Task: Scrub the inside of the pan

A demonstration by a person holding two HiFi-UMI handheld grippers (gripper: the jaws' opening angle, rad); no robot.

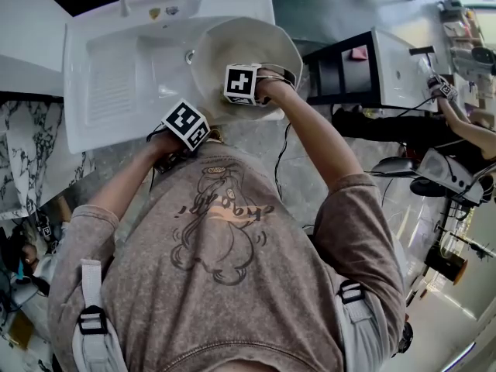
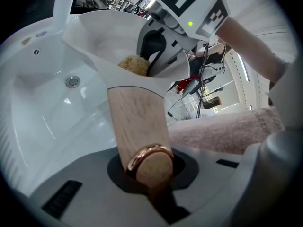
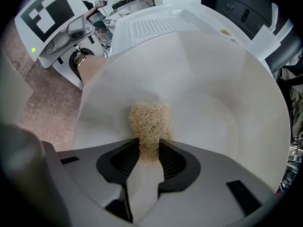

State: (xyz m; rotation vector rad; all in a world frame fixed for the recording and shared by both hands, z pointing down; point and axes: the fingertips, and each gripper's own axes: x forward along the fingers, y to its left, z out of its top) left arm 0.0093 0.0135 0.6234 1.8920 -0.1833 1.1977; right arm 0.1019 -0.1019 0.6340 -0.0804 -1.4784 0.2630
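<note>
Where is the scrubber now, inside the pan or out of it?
Inside. The right gripper is shut on the fibrous scrubber, which sits against the inner surface of the white pan.

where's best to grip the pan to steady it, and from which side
By its wooden handle, at the ringed end, coming in along its length from the person's side. It is flat-faced and sticks out past the rim of the pan, clear of the bowl where the scrubber in the right gripper works. The left gripper holds it so.
</note>
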